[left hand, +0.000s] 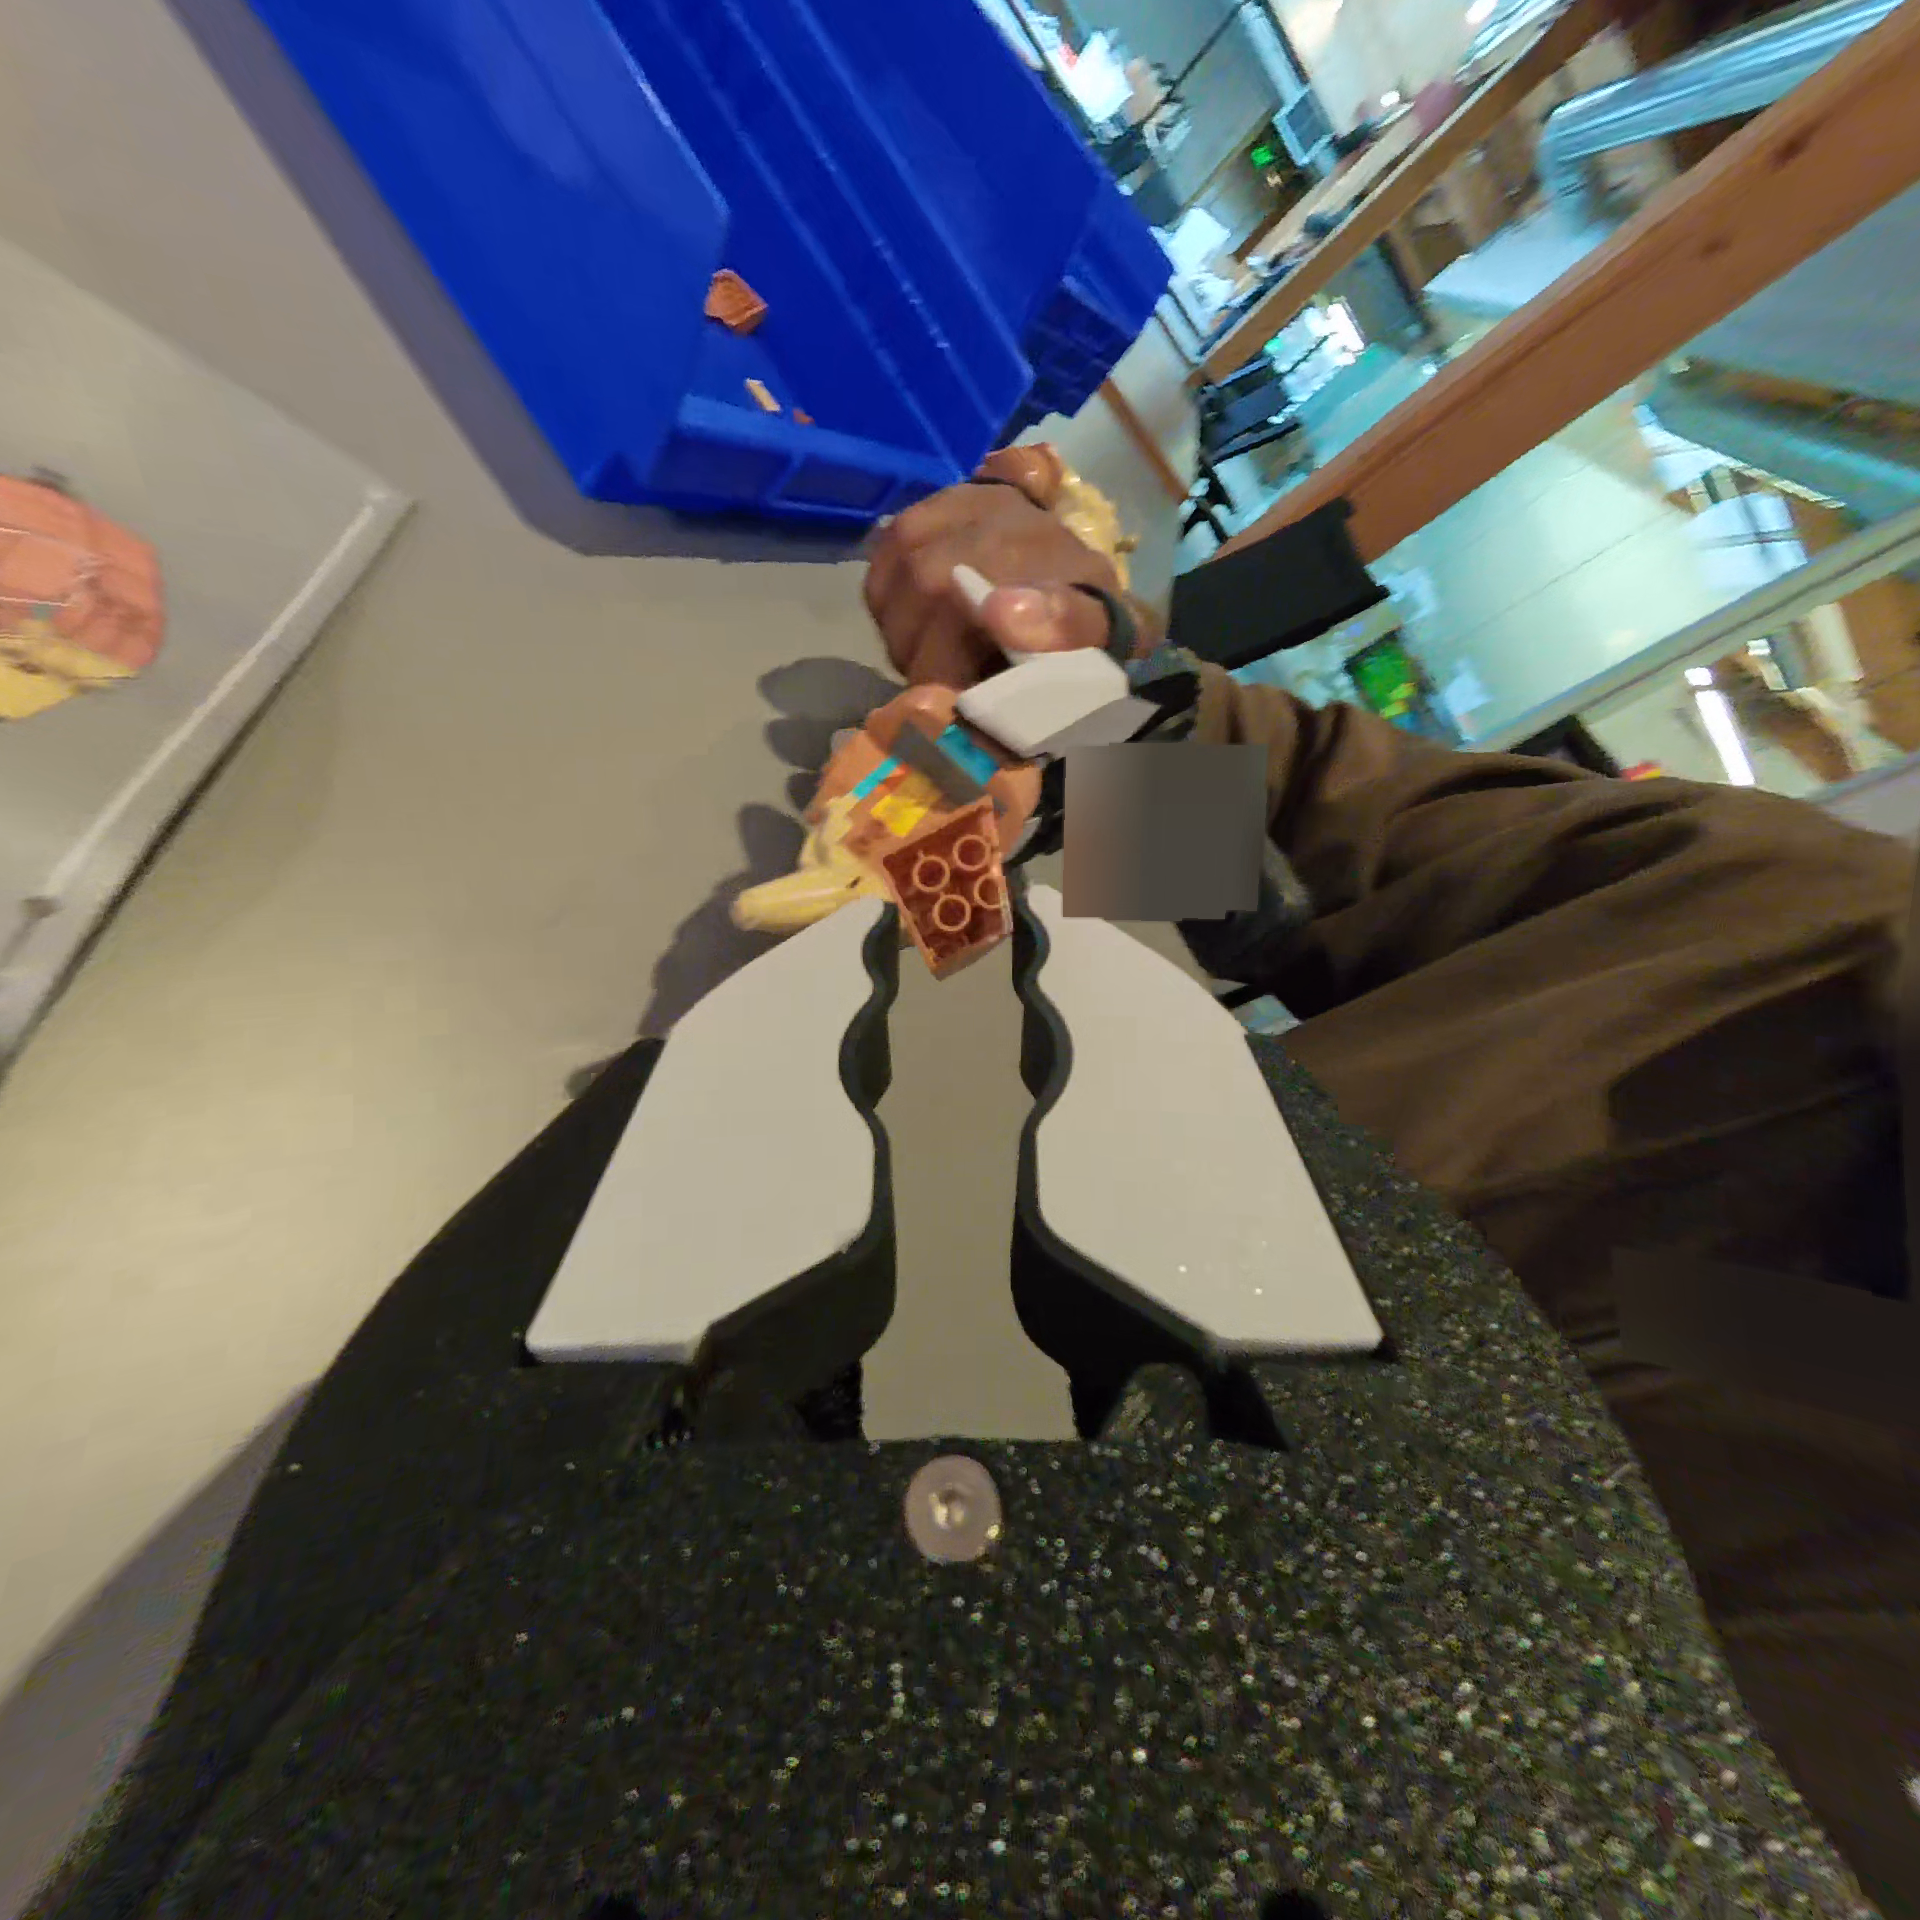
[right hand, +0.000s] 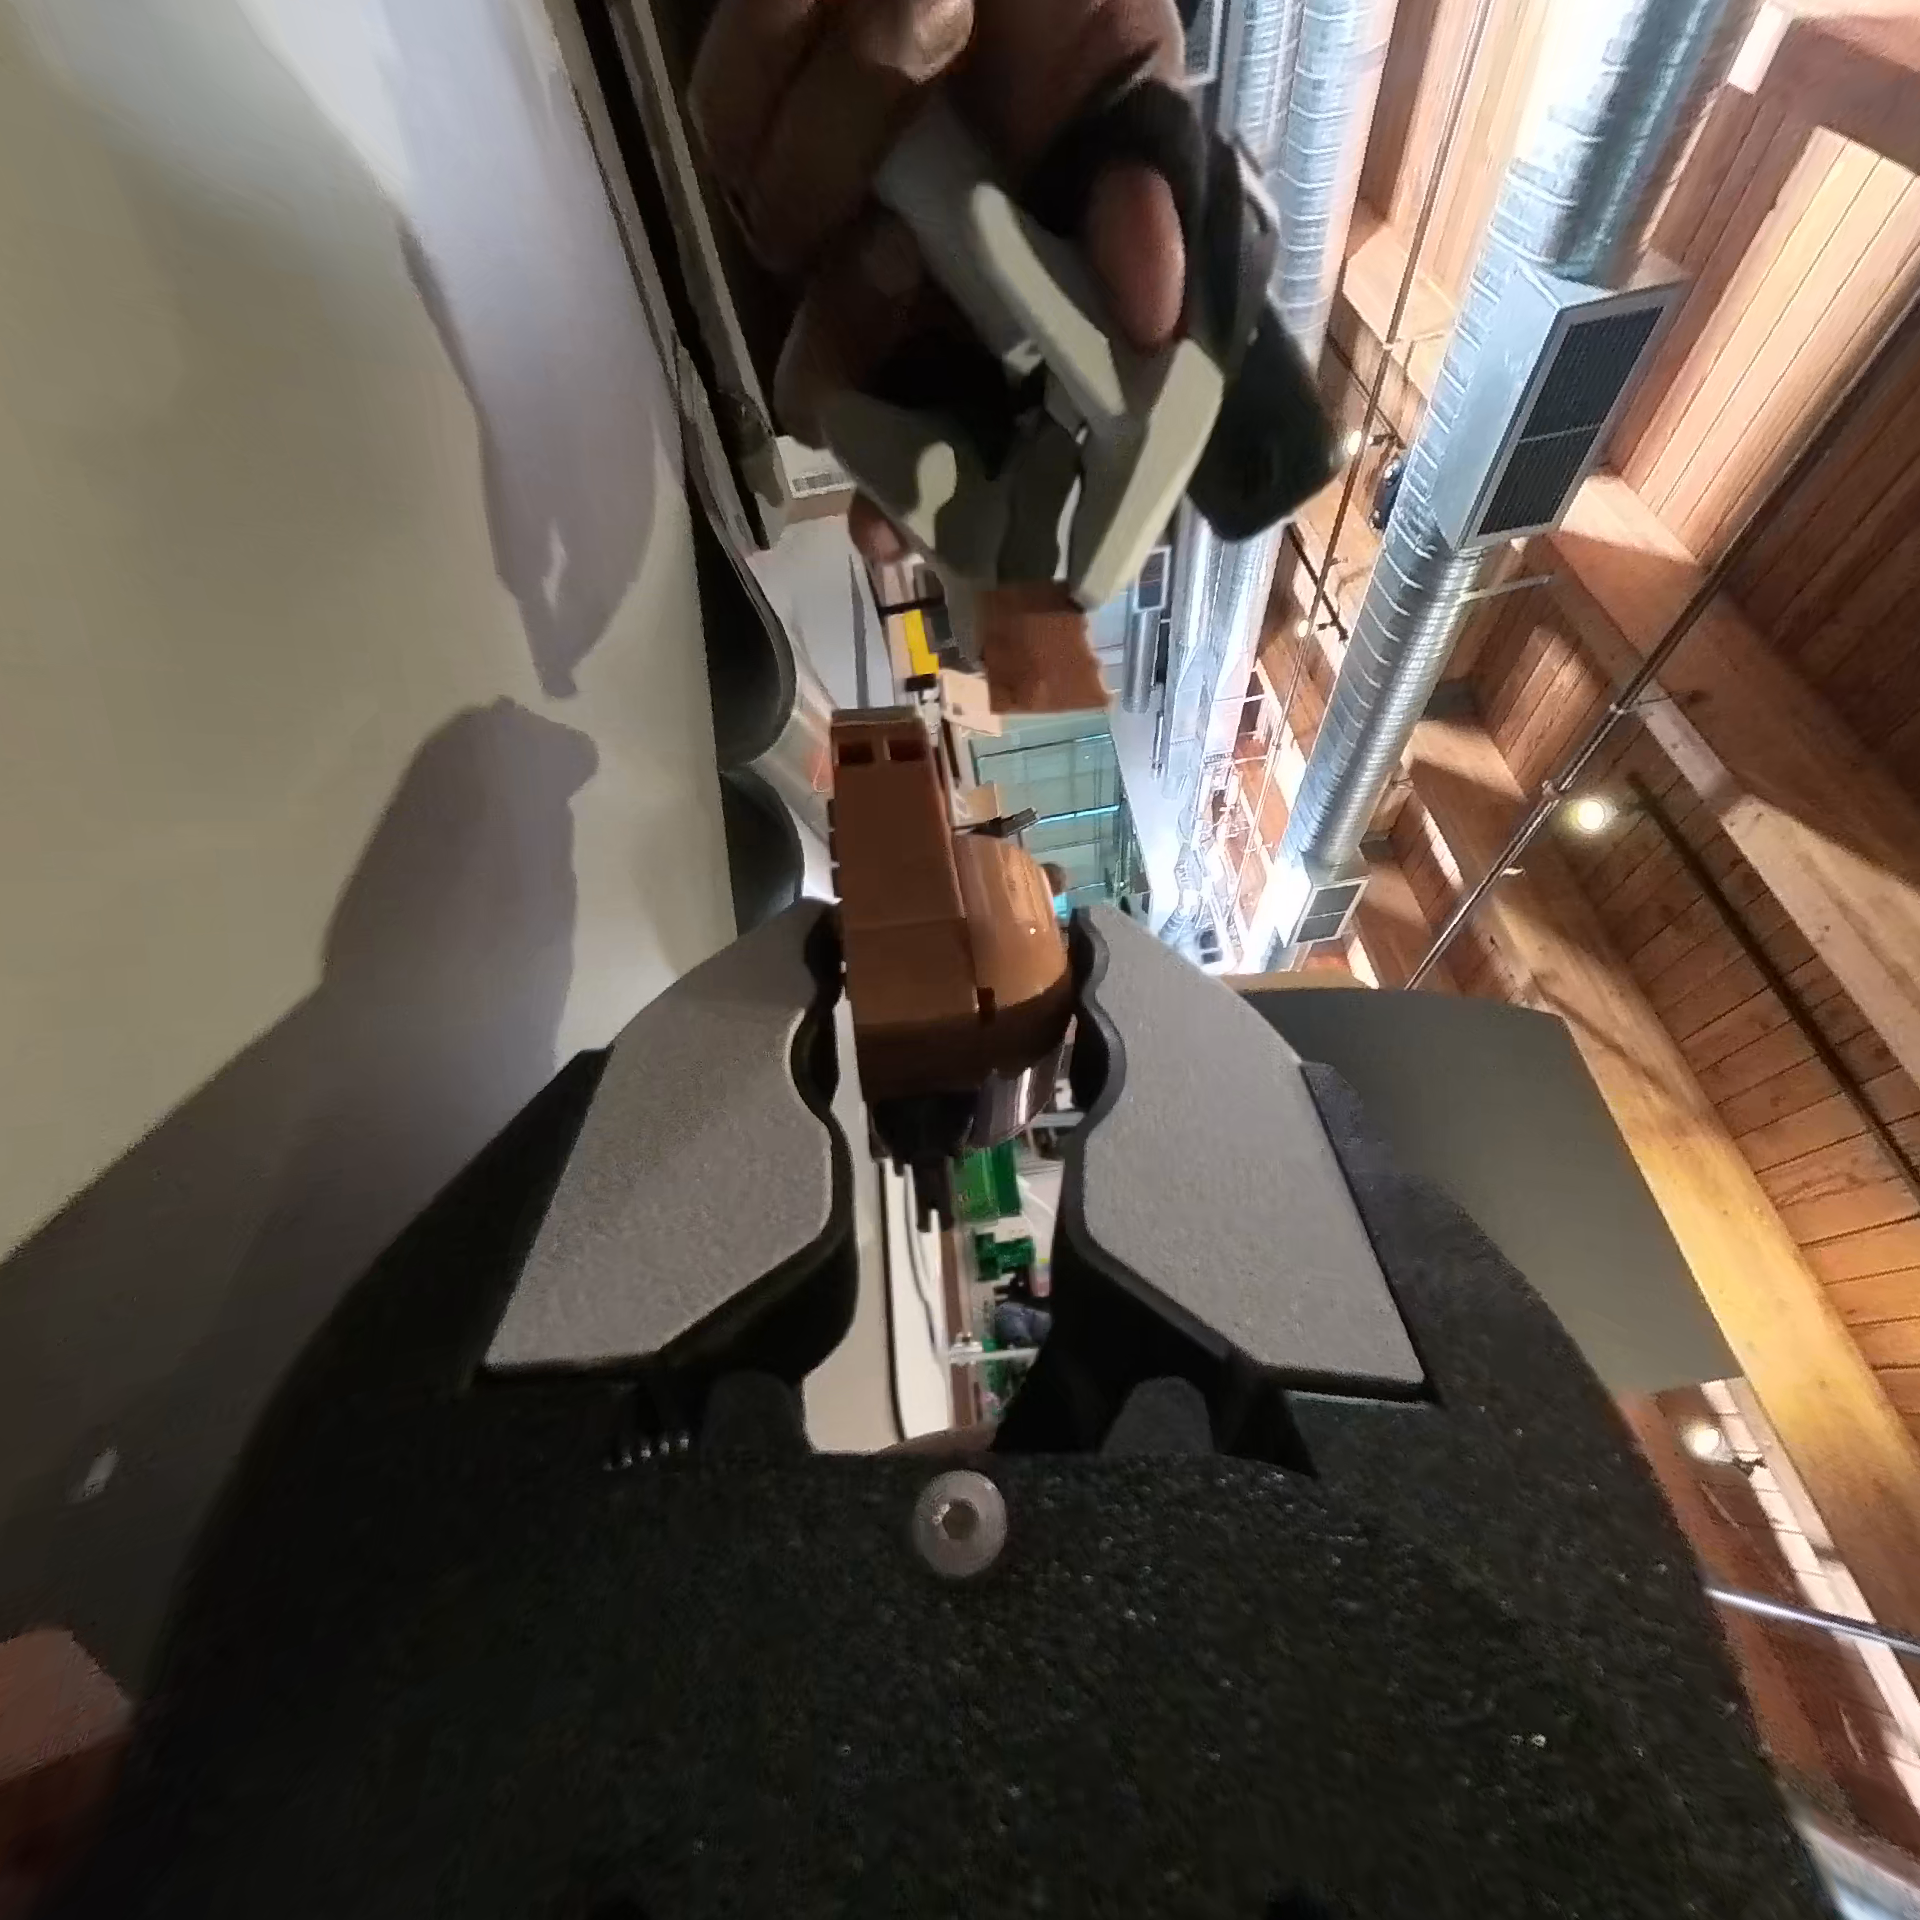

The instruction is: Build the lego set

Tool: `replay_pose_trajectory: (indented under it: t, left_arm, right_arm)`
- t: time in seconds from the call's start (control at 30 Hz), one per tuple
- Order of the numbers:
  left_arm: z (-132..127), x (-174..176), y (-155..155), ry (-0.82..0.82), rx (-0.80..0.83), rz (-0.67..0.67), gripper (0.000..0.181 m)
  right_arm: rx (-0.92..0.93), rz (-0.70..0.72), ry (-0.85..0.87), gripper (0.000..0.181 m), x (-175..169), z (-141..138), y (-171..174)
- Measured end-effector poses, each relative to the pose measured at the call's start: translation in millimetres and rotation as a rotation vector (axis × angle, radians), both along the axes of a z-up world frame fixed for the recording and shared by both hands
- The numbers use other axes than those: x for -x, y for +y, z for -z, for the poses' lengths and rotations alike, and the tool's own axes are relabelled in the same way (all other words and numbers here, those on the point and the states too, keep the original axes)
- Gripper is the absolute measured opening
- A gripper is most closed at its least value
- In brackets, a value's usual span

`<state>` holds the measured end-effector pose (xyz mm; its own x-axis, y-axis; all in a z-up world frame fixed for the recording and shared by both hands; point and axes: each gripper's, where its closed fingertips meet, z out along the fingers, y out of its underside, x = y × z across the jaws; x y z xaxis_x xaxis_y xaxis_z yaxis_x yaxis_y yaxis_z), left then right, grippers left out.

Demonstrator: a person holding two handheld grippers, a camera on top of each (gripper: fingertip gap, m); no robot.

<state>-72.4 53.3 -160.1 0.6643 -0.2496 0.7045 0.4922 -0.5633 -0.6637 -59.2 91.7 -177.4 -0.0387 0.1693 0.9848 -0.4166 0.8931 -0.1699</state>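
**Above a grey table, two grippers meet over a brown model**

On the grey table (left hand: 436, 831) a blue bin (left hand: 727, 239) stands at the far side, with a loose brown piece (left hand: 736, 301) and smaller bits inside. A sheet with a printed picture (left hand: 73, 592) lies well apart from the bin, near the table's other edge. Beyond the table the room is wide: wooden beams (right hand: 1662, 935), silver ducts (right hand: 1455, 582) and glass partitions, with bare tabletop between bin and sheet.

The left gripper (left hand: 951, 920) is narrowed onto a small brown brick (left hand: 951, 899), its underside tubes facing the camera, pinched at the fingertips. The right gripper (right hand: 956, 971) is closed part-way around a brown lego model (right hand: 925, 935), held between its tips. In the left wrist view the model (left hand: 883, 800) shows teal, yellow and tan parts, raised above the table just beyond the brick; whether brick and model touch I cannot tell. A hand (left hand: 987, 582) and dark sleeve (left hand: 1558, 935) drive the right gripper.
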Motion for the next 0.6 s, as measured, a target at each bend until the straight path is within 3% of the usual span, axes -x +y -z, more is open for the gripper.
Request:
replay_pose_trajectory:
  t: [0.13,0.23,0.47,0.6]
  left_arm:
    - [-3.2,-21.6,3.4,-0.065,0.007,0.088,0.021]
    - [-1.4,-23.4,6.9,0.003,0.010,0.086,0.021]
    - [10.5,-3.0,8.4,0.402,-0.050,0.013,0.020]
    - [29.3,17.8,-2.2,0.792,-0.045,-0.018,0.020]
  right_arm:
    - [-0.016,-0.011,0.023,0.041,-2.6,-1.5,-4.1]
    - [-0.026,-0.013,0.020,0.041,-2.6,0.6,-5.1]
    - [-0.029,-0.010,0.003,0.041,-1.5,3.5,-3.4]
    - [-0.003,-0.005,-0.003,0.041,-0.6,1.3,-0.8]
